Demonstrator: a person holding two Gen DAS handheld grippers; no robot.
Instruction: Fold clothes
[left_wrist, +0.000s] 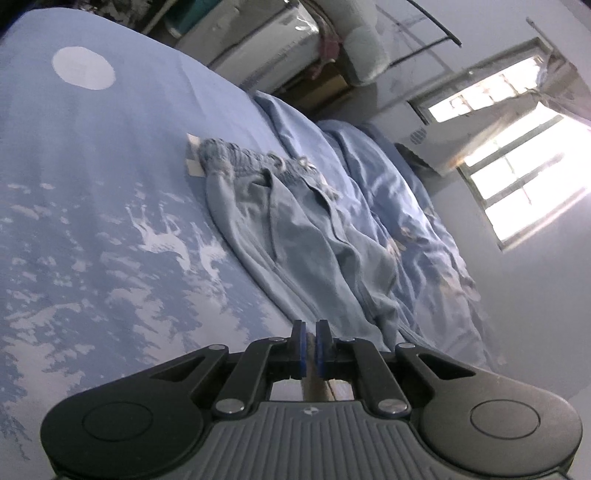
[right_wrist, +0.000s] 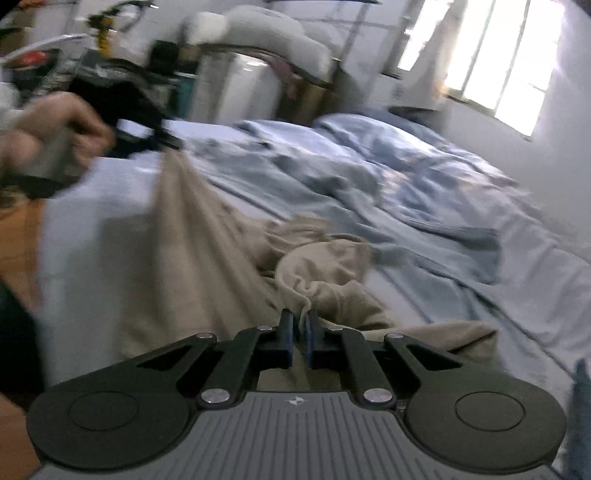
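Both tools are busy on the bed (right_wrist: 461, 236) right now. In the right wrist view, the right tool (right_wrist: 300, 325) has its pads pressed together on a bunched edge of the beige garment (right_wrist: 325, 273), the cloth gathered into a little peak right at the tips. Over on the left of that same view, a hand (right_wrist: 48, 144) carries the left tool (right_wrist: 162, 138), which is blurred but appears to pinch another part of the same garment, so the cloth hangs from it in long folds down to the bed. That two-point hold makes sense: lift and spread the piece between both grips so it can be laid flat for folding.

From the left wrist view, the left tool (left_wrist: 310, 345) is nearly closed, with a thin strip of beige showing just behind the pads. Beyond it, blue-grey trousers (left_wrist: 295, 236) lie stretched out on the printed bedspread (left_wrist: 110, 221), waistband toward the far end, already straightened. The rumpled blue duvet (left_wrist: 406, 221) sits beside them near the window (left_wrist: 517, 177). My guess: the beige piece gets shaken out next.
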